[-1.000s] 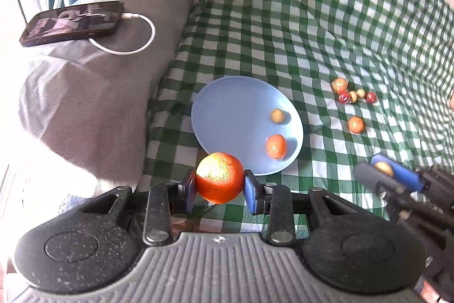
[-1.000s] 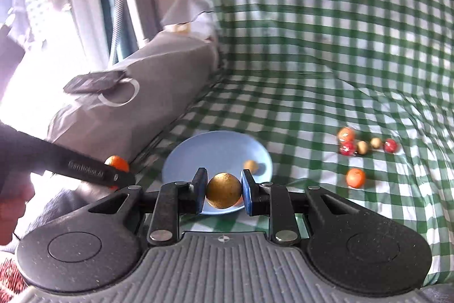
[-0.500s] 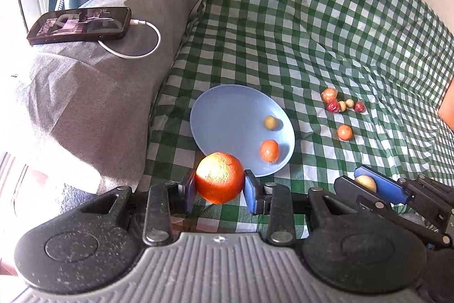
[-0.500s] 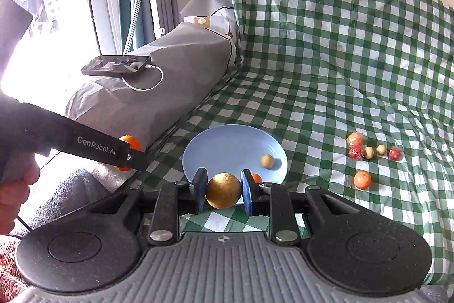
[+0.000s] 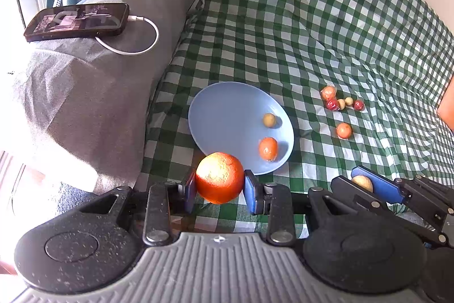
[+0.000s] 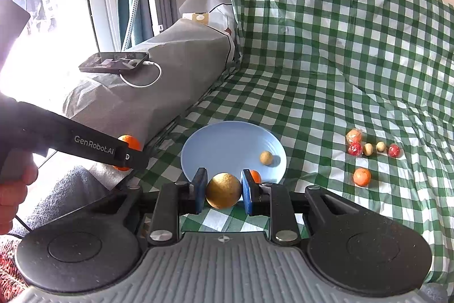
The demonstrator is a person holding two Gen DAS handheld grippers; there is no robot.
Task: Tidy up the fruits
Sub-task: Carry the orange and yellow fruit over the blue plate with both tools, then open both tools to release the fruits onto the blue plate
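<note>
Green-checked cloth [image 5: 312, 19] bears a blue plate [image 5: 227, 110]; left gripper [image 5: 220, 186] clamps an orange [image 5: 220, 178], right gripper [image 6: 222, 190] a golden fruit [image 6: 223, 190].

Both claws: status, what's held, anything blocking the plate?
Left claw shut on orange. Right claw shut on brown fruit. Blue plate holds two fruits, approach clear.

Home – checked sofa cover [image 6: 340, 47], charging phone [image 6: 113, 62]
</note>
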